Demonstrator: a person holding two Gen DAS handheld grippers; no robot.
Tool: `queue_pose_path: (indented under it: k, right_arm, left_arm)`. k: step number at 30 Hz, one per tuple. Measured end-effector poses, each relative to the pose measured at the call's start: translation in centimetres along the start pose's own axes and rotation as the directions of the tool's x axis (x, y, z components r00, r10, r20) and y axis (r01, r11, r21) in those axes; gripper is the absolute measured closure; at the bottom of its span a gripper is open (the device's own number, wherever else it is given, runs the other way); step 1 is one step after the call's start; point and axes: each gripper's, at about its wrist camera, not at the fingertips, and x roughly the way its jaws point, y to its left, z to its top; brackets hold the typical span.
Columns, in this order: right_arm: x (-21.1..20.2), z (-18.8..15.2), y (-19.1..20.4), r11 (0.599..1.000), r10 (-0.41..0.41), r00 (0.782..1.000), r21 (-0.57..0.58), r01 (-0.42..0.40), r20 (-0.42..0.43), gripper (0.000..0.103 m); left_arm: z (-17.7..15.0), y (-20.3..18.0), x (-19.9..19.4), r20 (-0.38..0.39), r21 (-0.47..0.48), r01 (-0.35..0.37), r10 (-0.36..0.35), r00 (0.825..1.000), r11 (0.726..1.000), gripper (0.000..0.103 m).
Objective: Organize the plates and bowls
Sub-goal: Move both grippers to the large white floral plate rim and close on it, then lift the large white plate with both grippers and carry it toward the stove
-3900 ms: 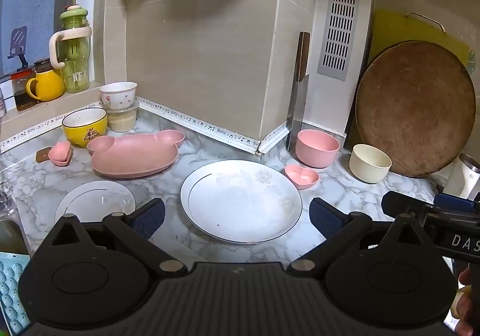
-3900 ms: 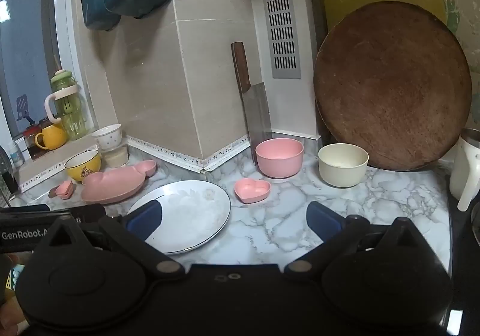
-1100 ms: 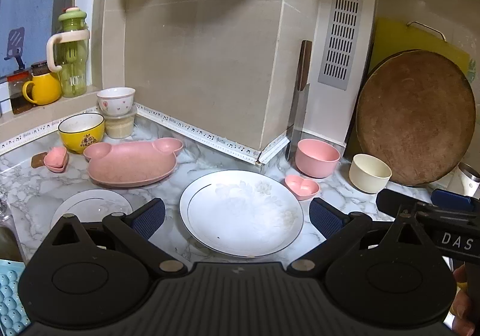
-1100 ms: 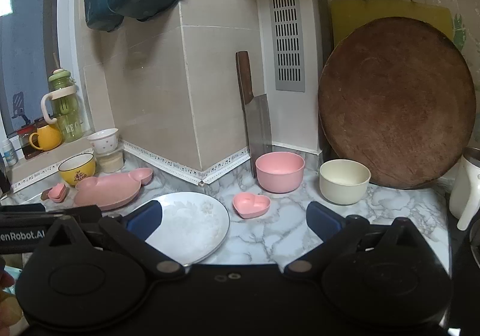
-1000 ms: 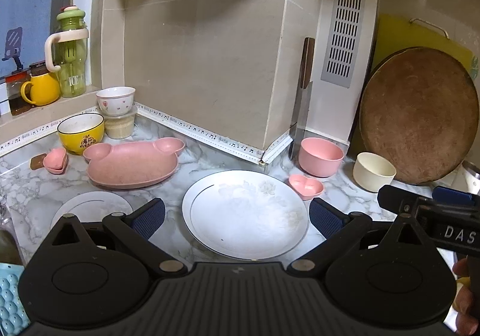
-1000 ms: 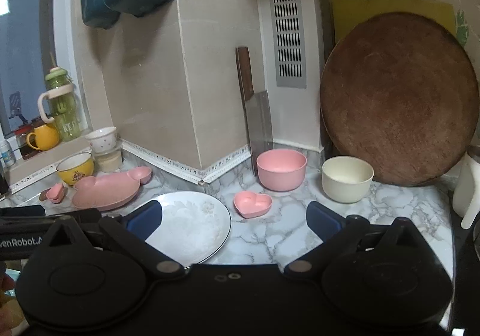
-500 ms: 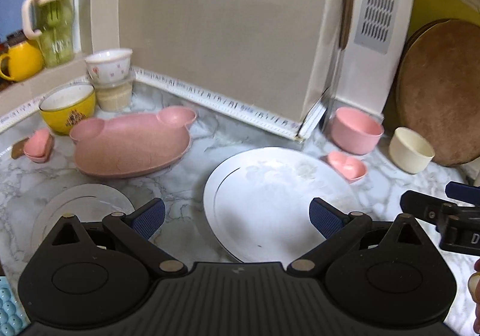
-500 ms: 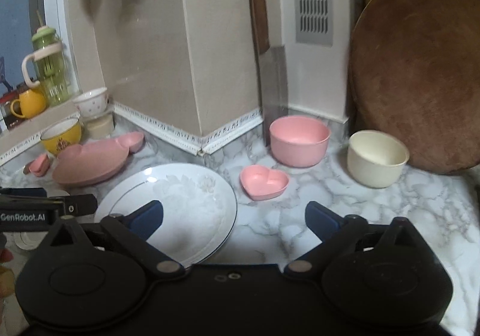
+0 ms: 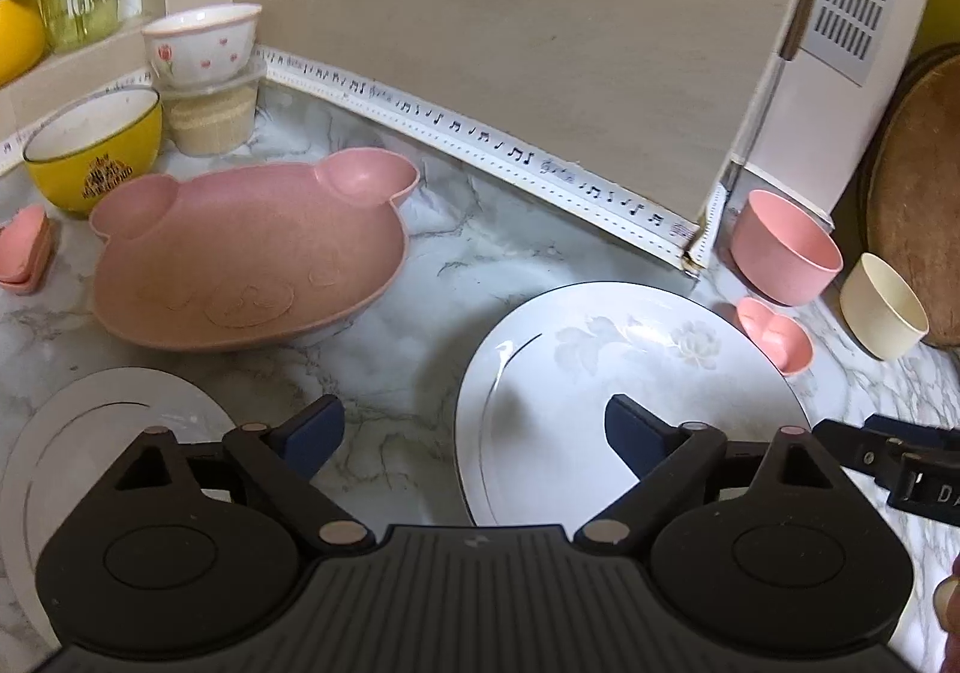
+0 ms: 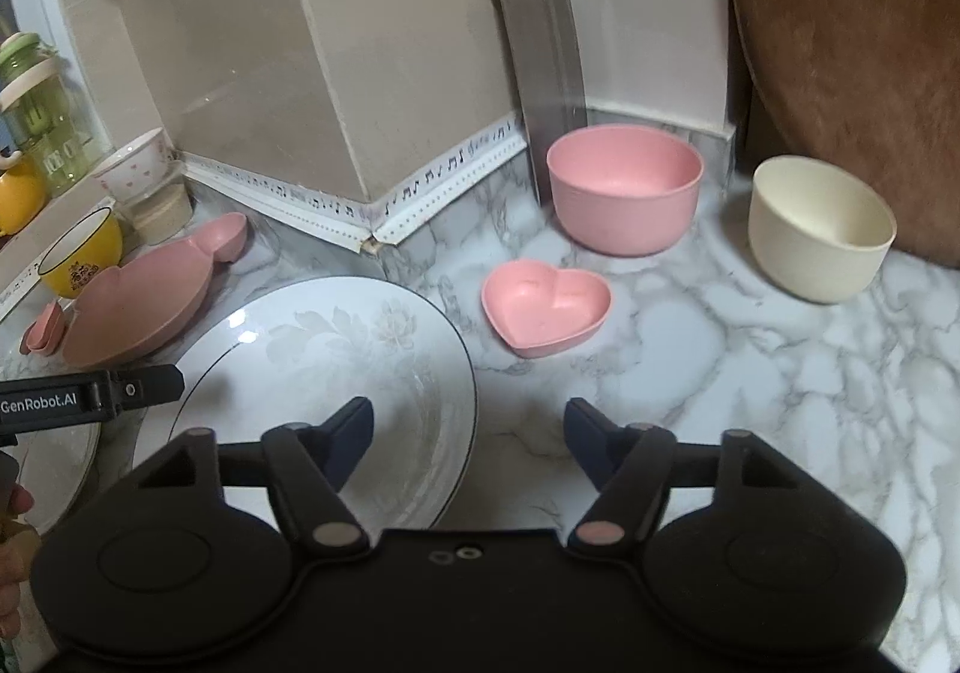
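Approaching the large white plate [image 9: 630, 373], both grippers descend toward it from the near side; this plate serves as the reference for all positions below.

Jaw condition: the left gripper [image 9: 474, 436] has its jaws closing from near full width, with the plate's left rim between them and no pad touching it. The right gripper [image 10: 468, 436] has its jaws closing more markedly; the plate's right rim lies between them, also with no contact visible. Neither gripper grasps anything.

Layout relative to the plate:
- Left and behind: the pink bear-shaped dish [image 9: 252, 259], near but apart.
- Near left: the small white plate [image 9: 108, 421], flat on the marble counter [image 10: 750, 373].
- Just right of the far rim: the heart-shaped dish [image 10: 546, 307].
- Farther right and behind: the pink bowl [image 10: 624, 187] and the cream bowl [image 10: 822, 229], standing apart from each other.
- Far left corner: the yellow bowl [image 9: 96, 144].

Procedure for the step in hand, judged as seizing the plate by opposite rims:
1. Lower each gripper until one pad passes under the rim and the other over it.
2. Close both sides at an equal rate; uneven closure is likely to tip the plate.
3. Keep clear of the heart-shaped dish, which sits close to the right-side grasp point.
4. Glazed ware is probably slippery; confirm a firm hold before lifting level.
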Motion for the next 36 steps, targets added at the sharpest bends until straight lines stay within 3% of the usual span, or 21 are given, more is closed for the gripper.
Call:
queue_pose_path:
  k: [3,5,6,10,17,20,32,36]
  right_arm:
    - [0.8,0.0,-0.3,0.999,0.019,0.999,0.036,-0.018,-0.040,0.042]
    - [1.2,-0.2,-0.5,0.998,0.035,0.997,0.062,-0.031,-0.065,0.042]
    - [1.4,-0.2,-0.5,0.996,0.043,0.996,0.075,-0.037,-0.079,0.043]
    - [2.0,-0.3,-0.8,0.992,0.064,0.989,0.121,-0.048,-0.130,0.057]
    - [2.5,-0.5,-1.6,0.979,0.084,0.983,0.197,-0.051,-0.163,0.081]
    - [2.5,-0.4,-1.7,0.977,0.089,0.983,0.207,-0.054,-0.161,0.088]
    - [2.3,-0.4,-1.7,0.974,0.083,0.986,0.221,-0.050,-0.142,0.094]
    - [2.3,-0.3,-1.7,0.973,0.082,0.986,0.226,-0.048,-0.143,0.094]
  left_arm:
    - [0.3,0.5,0.8,-0.023,-0.032,0.005,-0.006,1.000,0.999,0.017]
    - [0.4,0.7,1.1,-0.035,-0.042,0.010,-0.012,0.999,0.999,0.032]
    - [0.4,0.7,1.2,-0.042,-0.042,0.011,-0.012,0.999,0.999,0.033]
    - [0.4,1.2,1.9,-0.078,-0.070,0.051,-0.056,0.995,0.996,0.042]
    - [0.8,2.0,2.7,-0.107,-0.115,0.044,-0.056,0.993,0.992,0.054]
    - [0.8,2.1,3.0,-0.125,-0.115,0.041,-0.056,0.991,0.992,0.069]
    - [0.7,2.0,3.5,-0.142,-0.096,0.063,-0.076,0.987,0.993,0.089]
    - [0.7,1.6,3.4,-0.144,-0.082,0.054,-0.066,0.987,0.995,0.091]
